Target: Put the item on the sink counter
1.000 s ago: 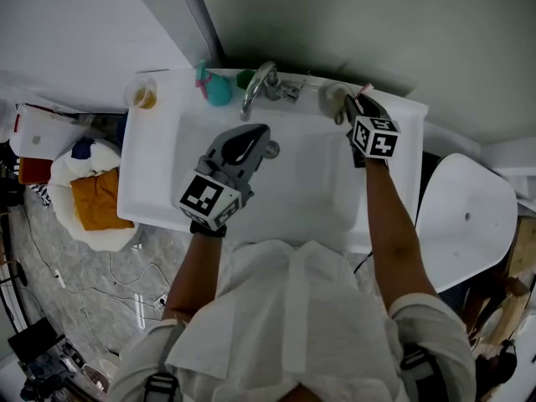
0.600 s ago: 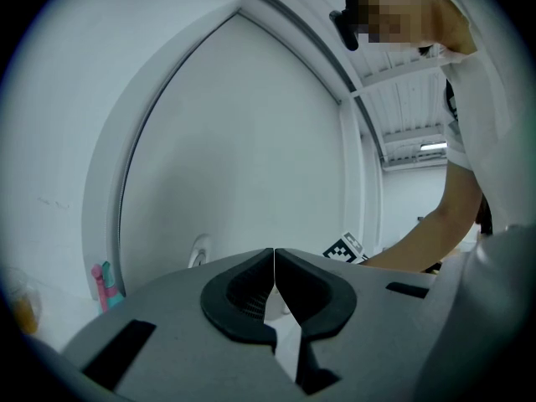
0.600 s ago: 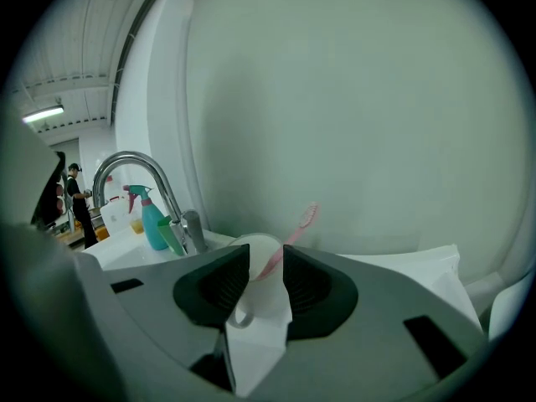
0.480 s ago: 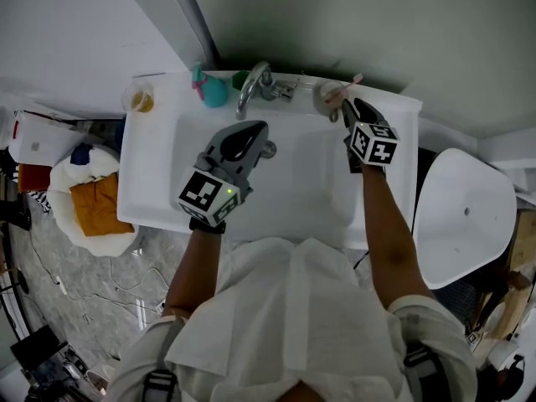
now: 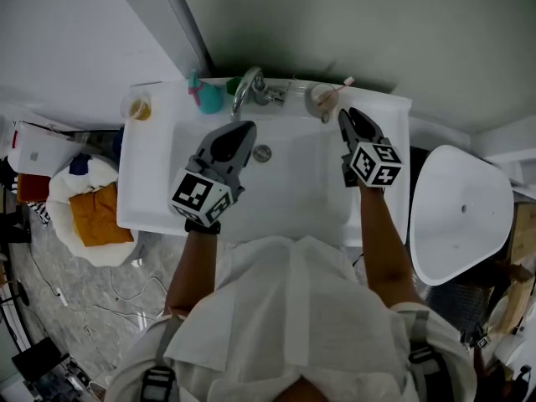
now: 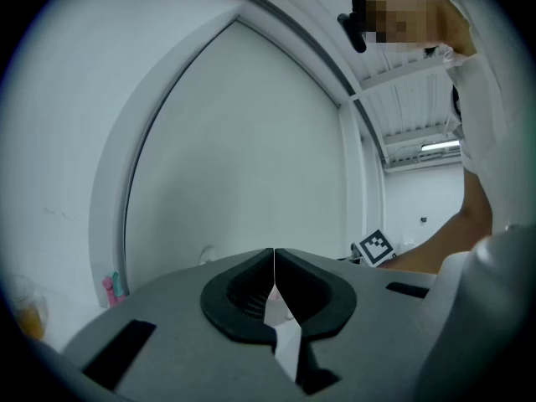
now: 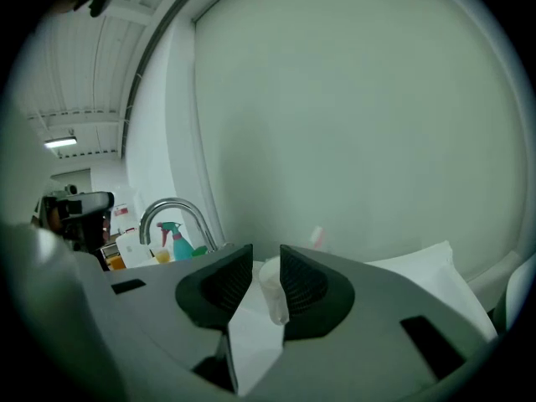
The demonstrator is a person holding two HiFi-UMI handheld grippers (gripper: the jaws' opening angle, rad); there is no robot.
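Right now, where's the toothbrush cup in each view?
Head view: toothbrush cup on the sink counter, back right.
Left gripper view: not in it.
Right gripper view: low centre.
Shared landmark: teal spray bottle, in all three views.

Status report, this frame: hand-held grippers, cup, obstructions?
Left hand-held gripper shut, empty. Right hand-held gripper open, jaws just closing slightly, nothing between them. Cup with toothbrush upright on sink counter, right of faucet. Nothing in the way.
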